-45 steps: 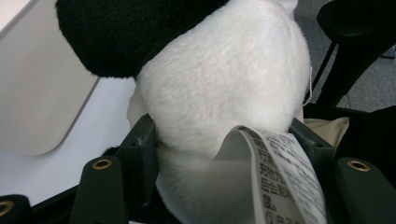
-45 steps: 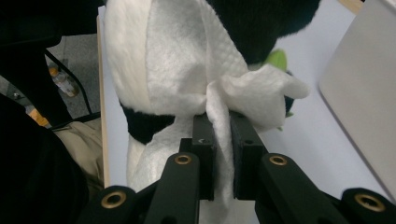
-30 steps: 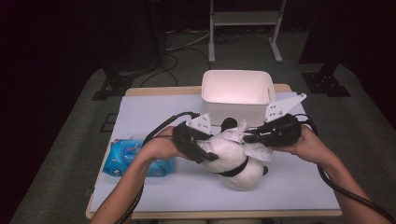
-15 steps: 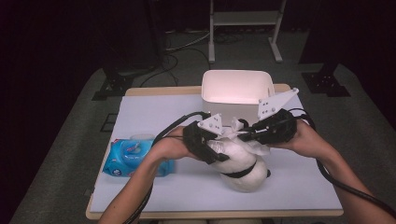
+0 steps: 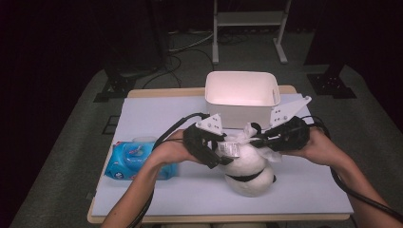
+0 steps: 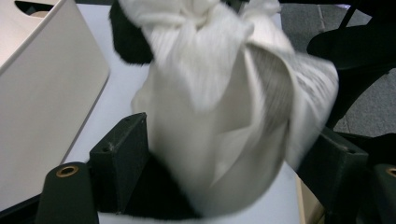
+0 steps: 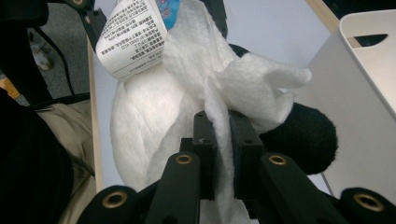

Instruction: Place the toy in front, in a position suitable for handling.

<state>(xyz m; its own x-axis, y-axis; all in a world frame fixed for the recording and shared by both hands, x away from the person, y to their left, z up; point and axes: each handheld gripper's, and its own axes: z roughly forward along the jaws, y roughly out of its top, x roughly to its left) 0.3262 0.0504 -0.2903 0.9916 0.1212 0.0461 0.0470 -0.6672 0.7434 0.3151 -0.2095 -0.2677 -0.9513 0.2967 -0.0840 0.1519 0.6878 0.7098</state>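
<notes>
Right now your left hand-held gripper (image 6: 215,186) braces the plush panda (image 5: 247,166) between open jaws while your right hand-held gripper (image 7: 217,135), clamped on the wet wipe (image 7: 233,84), scrubs it.

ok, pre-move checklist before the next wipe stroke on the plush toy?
1. Right gripper shut on the white wet wipe: ok.
2. Left gripper bracing the white and black plush toy, jaws spread on either side: ok; firmness cannot tell.
3. Printed paper tag free of the wipe: not ok, they touch.
4. White plastic bin apart from the toy: ok.
5. Blue wipes pack near the left forearm: ok.
</notes>
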